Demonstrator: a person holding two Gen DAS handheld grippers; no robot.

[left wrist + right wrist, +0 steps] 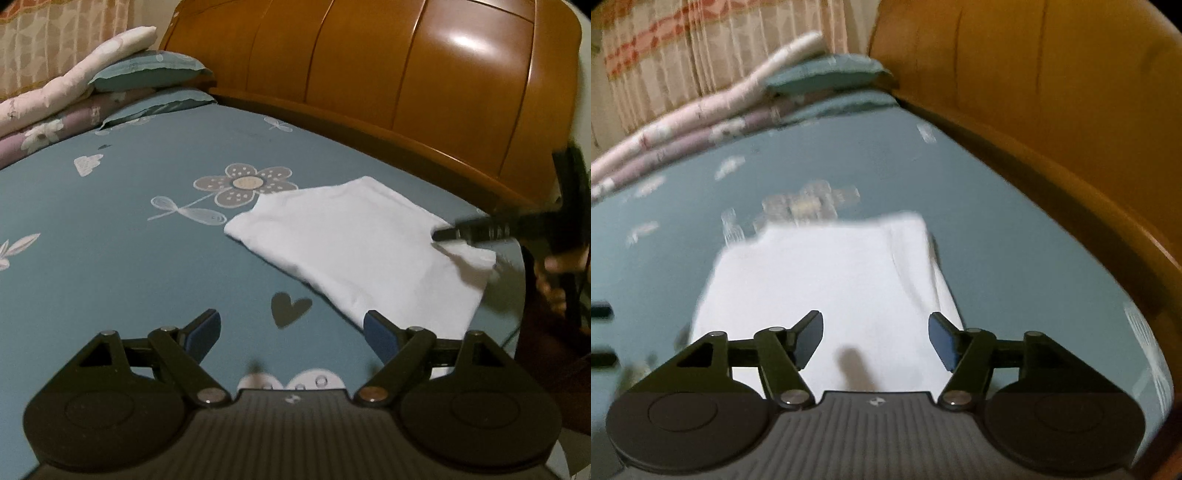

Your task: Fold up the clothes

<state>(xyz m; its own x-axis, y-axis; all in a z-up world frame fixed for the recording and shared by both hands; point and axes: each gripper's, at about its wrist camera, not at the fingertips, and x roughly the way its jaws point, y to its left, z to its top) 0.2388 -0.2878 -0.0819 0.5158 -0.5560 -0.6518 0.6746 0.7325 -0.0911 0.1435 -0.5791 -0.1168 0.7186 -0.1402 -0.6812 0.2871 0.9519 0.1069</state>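
Garment: white folded cloth (354,243), flat on the bed (129,240), right of centre in the left wrist view.
Left hand-held gripper (291,330): open, empty, low centre, over the sheet beside the cloth's near corner.
Right hand-held gripper (875,339): open, nothing gripped, above the cloth's near edge.
Risk: a finger catching the loose right corner could drag the fold apart.
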